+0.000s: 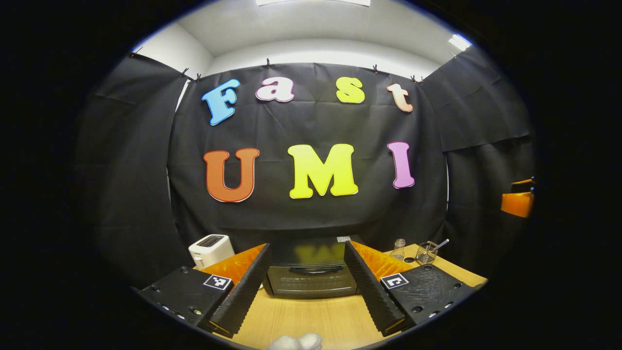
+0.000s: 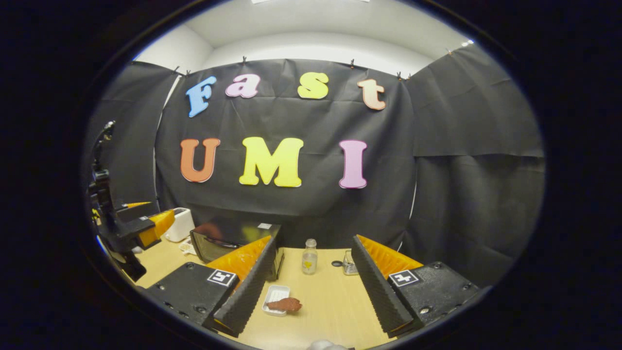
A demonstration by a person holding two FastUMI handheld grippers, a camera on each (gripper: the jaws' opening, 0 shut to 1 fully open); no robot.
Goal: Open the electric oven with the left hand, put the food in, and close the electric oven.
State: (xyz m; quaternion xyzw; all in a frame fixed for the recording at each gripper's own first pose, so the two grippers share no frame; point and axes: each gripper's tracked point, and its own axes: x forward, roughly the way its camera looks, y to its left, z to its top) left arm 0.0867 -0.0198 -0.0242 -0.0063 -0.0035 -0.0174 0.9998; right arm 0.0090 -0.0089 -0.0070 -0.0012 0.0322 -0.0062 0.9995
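I am holding my left claw open, squarely facing the closed black electric oven at the counter's back edge; its handle is lying crosswise.

Oven on table, toaster to its left; bottle and wire basket right

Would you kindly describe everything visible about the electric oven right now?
The electric oven is a dark, boxy countertop unit with a glossy reflective top and a glass-fronted door bearing a curved handle bar. The door is closed. It stands upright on the wooden table near the back wall, with nothing gripping it.
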